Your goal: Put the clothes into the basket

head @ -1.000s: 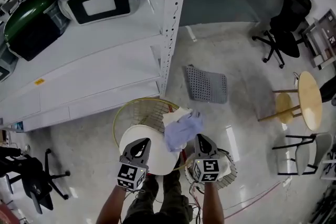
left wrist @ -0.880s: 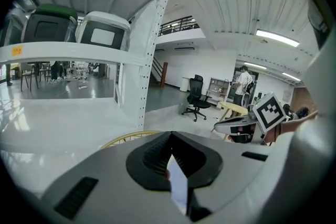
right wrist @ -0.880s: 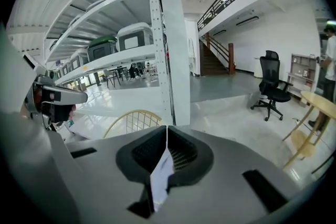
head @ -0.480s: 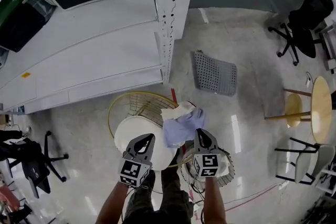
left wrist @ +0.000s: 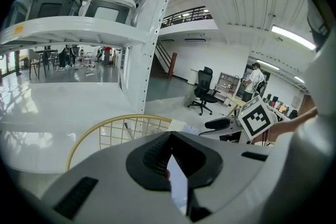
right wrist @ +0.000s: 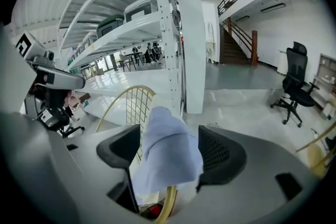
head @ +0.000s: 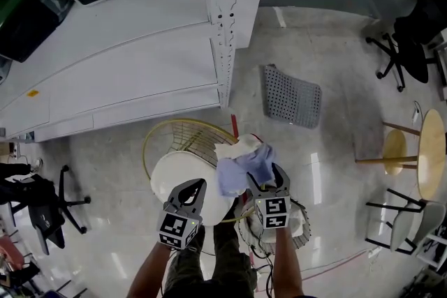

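Observation:
A yellow wire basket (head: 165, 144) stands on the floor below me, its rim also in the left gripper view (left wrist: 105, 126) and the right gripper view (right wrist: 123, 94). A light blue cloth (head: 246, 165) hangs over the basket's right rim, with a white cloth (head: 234, 149) just beyond it. My right gripper (head: 267, 176) has just been opening; its jaws stand wide apart with the blue cloth (right wrist: 168, 157) loose between them. My left gripper (head: 197, 184) hovers over a white round surface (head: 174, 178), jaws shut (left wrist: 170, 136), nothing clearly held.
A white shelving rack with its perforated post (head: 227, 24) rises right behind the basket. A grey perforated mat (head: 292, 95) lies on the floor to the right. Office chairs (head: 412, 38) and a round wooden table (head: 429, 146) stand at far right. Another wire basket (head: 302, 227) sits near my feet.
The right gripper's jaws have gone from shut on the blue cloth to wide apart. Both grippers have come down a little toward the basket.

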